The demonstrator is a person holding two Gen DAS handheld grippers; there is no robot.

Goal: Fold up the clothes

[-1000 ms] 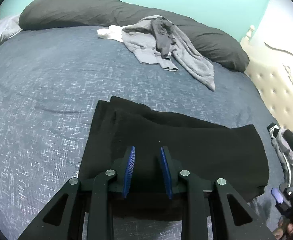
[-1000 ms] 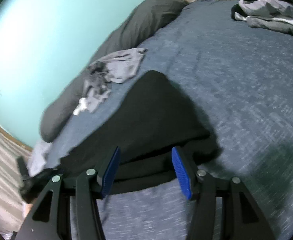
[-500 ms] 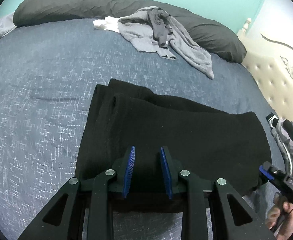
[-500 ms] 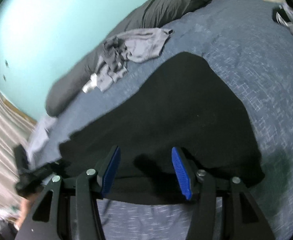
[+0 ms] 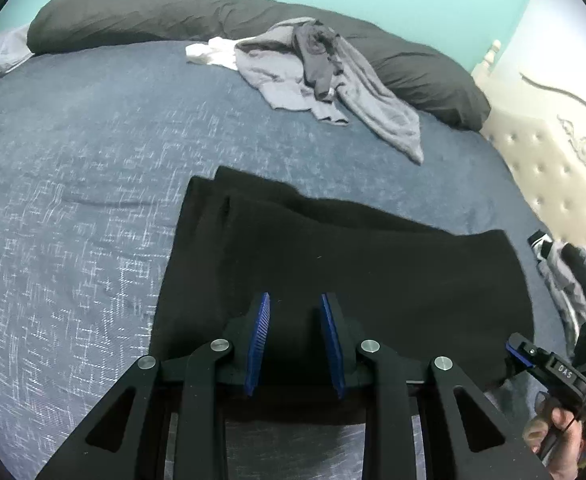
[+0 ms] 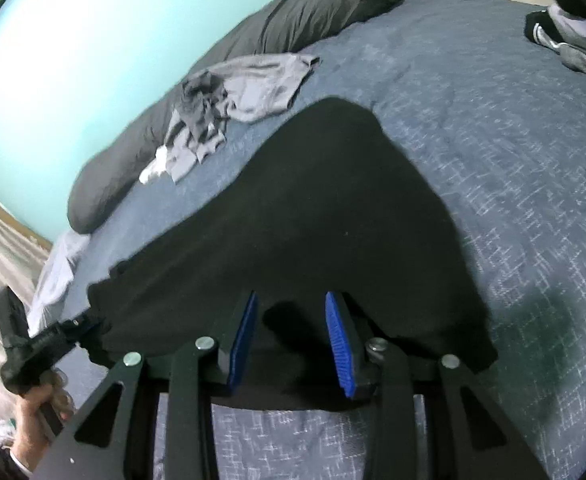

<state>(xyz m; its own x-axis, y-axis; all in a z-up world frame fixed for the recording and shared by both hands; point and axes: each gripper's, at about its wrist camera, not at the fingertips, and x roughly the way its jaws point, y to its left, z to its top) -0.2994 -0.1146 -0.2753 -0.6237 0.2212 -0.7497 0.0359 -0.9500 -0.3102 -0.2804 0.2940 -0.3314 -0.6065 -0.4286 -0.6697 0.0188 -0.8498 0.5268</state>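
Our left tool (image 5: 295,336) pinches a fold at the near edge of the black fleece garment (image 5: 373,276), its blue pads pressed into the cloth. Our right tool (image 6: 291,336) straddles the same garment's near right corner, its jaws closing with black cloth between them. The garment lies flat on the blue-grey bed cover (image 5: 73,168). Far beyond it, a heap of crumpled grey clothes (image 5: 317,76) rests against long dark pillows (image 5: 133,12).

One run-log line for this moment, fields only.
stage: gripping near edge | item: black garment flat on bed | left gripper: on hem | right gripper: jaws closing on hem | unfolded pile: waiting
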